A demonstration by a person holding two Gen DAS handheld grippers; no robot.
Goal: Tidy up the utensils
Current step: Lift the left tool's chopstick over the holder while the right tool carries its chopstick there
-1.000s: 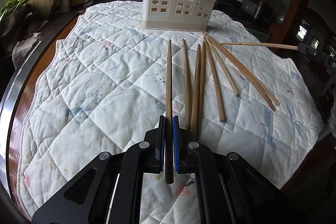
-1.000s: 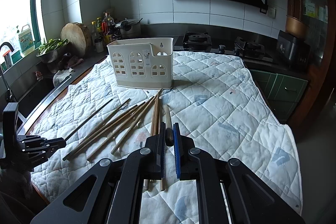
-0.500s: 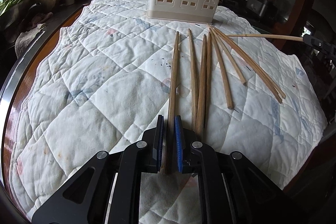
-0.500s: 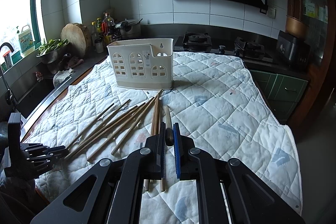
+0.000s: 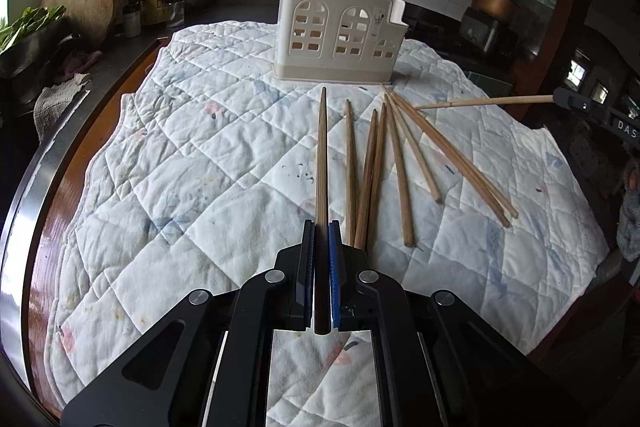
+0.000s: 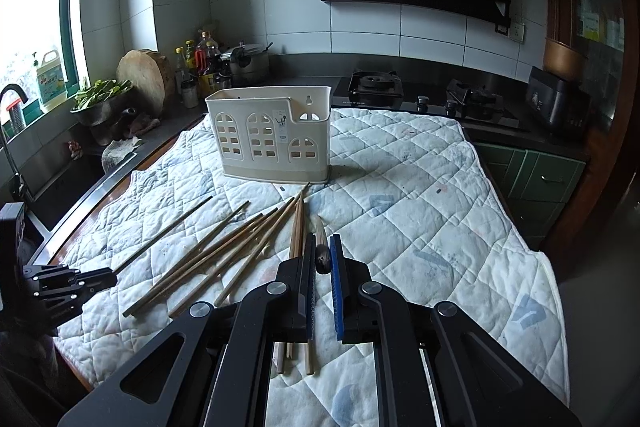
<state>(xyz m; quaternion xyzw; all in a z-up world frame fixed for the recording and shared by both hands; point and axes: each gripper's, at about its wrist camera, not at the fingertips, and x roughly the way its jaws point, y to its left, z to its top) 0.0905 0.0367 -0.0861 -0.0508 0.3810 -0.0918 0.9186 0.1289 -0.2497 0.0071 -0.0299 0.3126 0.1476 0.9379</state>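
My left gripper [image 5: 322, 227] has its jaws closing tight on a dark brown chopstick [image 5: 322, 155]. The stick runs forward between the pads, and its tip points at the white slotted utensil holder [image 5: 340, 35]. Several loose chopsticks [image 5: 396, 167] fan out on the quilted cloth [image 5: 200, 167] just right of it. My right gripper [image 6: 322, 243] is shut on a pale chopstick [image 6: 320, 231], seen nearly end-on. From the left wrist view, the right gripper [image 5: 592, 107] holds that stick [image 5: 480, 103] level above the cloth. The holder [image 6: 272, 139] stands upright beyond the loose chopsticks [image 6: 224, 259]. The left gripper [image 6: 100, 277] shows at the left edge.
The cloth covers a round wooden table with a metal rim [image 5: 44, 155]. Bottles [image 6: 200, 59], a round chopping board [image 6: 144, 79] and a bowl of greens [image 6: 100, 99] stand on the counter at back left. A gas stove [image 6: 376, 87] lies behind the holder, a sink [image 6: 48, 183] at left.
My left gripper dipped toward the cloth, then rose again with the dark chopstick, whose tip now points higher toward the holder. The right gripper and its chopstick have stayed still.
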